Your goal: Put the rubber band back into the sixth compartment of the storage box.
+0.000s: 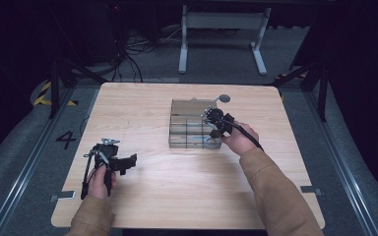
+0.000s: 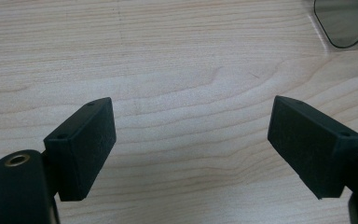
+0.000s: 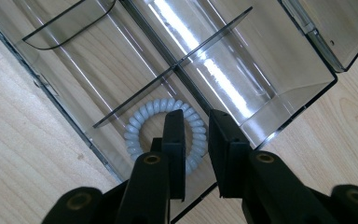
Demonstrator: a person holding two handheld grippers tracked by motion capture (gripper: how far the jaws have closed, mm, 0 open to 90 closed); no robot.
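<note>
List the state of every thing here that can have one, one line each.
Clear organizer box: open, dividers in place, most compartments in view empty.
Coiled hair tie: lying flat in a corner compartment of the box, not gripped.
Right claw: jaws slightly apart above the hair tie, nothing between the pads.
Left claw: jaws wide open over bare table, holding nothing.
</note>
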